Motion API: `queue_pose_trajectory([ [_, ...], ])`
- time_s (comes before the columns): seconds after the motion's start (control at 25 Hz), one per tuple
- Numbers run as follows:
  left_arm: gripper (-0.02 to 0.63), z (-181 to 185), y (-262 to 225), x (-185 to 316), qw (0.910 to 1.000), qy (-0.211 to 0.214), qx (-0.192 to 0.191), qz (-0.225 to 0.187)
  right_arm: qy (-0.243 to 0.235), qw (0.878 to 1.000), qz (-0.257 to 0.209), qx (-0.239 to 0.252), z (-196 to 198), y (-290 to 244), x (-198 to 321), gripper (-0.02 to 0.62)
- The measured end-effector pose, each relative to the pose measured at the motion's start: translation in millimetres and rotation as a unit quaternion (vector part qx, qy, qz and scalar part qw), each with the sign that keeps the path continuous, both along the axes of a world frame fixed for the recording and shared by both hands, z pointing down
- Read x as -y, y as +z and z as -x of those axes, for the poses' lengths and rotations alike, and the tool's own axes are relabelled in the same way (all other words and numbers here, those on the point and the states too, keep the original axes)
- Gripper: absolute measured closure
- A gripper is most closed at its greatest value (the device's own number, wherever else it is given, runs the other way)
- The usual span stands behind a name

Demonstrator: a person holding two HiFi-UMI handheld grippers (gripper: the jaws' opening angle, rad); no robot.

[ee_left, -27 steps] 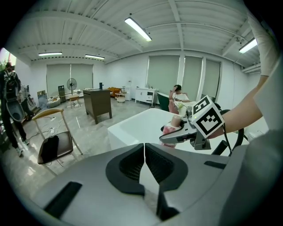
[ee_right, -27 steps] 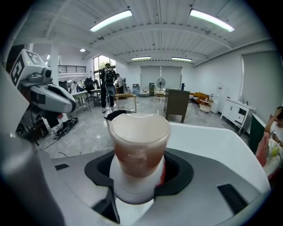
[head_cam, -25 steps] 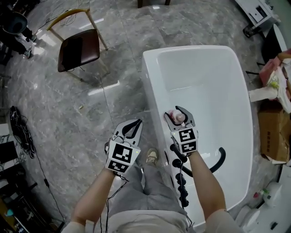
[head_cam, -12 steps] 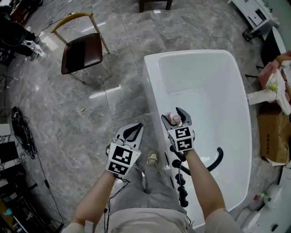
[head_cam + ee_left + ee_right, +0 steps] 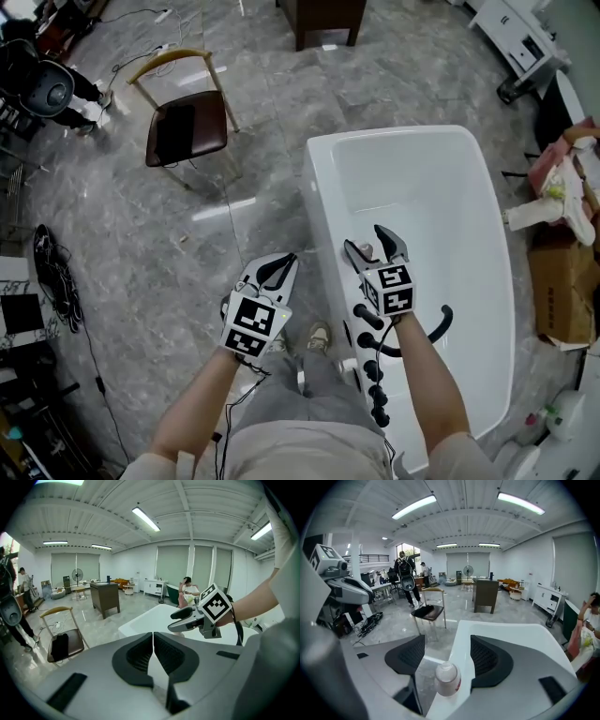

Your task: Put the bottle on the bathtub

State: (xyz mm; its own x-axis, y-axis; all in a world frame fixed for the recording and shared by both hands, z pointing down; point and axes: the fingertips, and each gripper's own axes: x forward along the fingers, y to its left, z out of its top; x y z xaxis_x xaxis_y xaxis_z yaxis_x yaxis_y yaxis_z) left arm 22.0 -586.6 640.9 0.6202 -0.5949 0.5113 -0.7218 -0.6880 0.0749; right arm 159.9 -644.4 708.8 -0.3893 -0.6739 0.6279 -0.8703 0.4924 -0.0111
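Note:
A small clear bottle [image 5: 448,679] with a pale cap stands upright on the near left rim of the white bathtub [image 5: 319,187]. In the right gripper view it sits between the jaws of my right gripper [image 5: 447,660], which are wide apart and clear of it on both sides. In the head view the right gripper [image 5: 378,246] is open over that rim, and the bottle [image 5: 367,252] is just a small pale spot between its fingers. My left gripper [image 5: 278,266] hangs over the floor left of the tub, its pads [image 5: 153,645] pressed together with nothing between them.
A wooden chair with a dark seat [image 5: 187,127] stands on the grey marble floor at the upper left. Black tap fittings and a hose [image 5: 375,366] run along the tub's near rim. A cardboard box [image 5: 565,291] and clutter lie right of the tub; cables [image 5: 52,272] lie far left.
The right gripper's jaws have spread and let go of the bottle, which now stands on the rim by itself. The head view has shifted, so the tub sits lower in the picture.

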Motion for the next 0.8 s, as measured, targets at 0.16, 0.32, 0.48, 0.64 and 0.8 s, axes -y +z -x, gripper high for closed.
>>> queue_pose_trajectory([
  [0.16, 0.58, 7, -31, 4, 0.9998, 0.0, 0.004, -0.02, 0.013, 1.0, -0.023, 0.015, 0, -53, 0, 0.339],
  [0.32, 0.58, 9, -65, 4, 0.9994, -0.002, -0.002, -0.034, 0.025, 0.997, -0.056, 0.04, -1, -111, -8, 0.401],
  [0.48, 0.58, 10, -102, 2, 0.9982, 0.0, -0.006, -0.06, 0.029, 0.994, -0.084, 0.067, -2, -166, -24, 0.462],
  [0.64, 0.58, 10, -136, -6, 0.9966, 0.003, -0.008, -0.082, 0.028, 0.987, -0.122, 0.104, -2, -223, -50, 0.52],
  [0.8, 0.58, 18, -167, -12, 0.9956, -0.014, -0.029, -0.088, 0.016, 0.98, -0.167, 0.11, 4, -272, -75, 0.547],
])
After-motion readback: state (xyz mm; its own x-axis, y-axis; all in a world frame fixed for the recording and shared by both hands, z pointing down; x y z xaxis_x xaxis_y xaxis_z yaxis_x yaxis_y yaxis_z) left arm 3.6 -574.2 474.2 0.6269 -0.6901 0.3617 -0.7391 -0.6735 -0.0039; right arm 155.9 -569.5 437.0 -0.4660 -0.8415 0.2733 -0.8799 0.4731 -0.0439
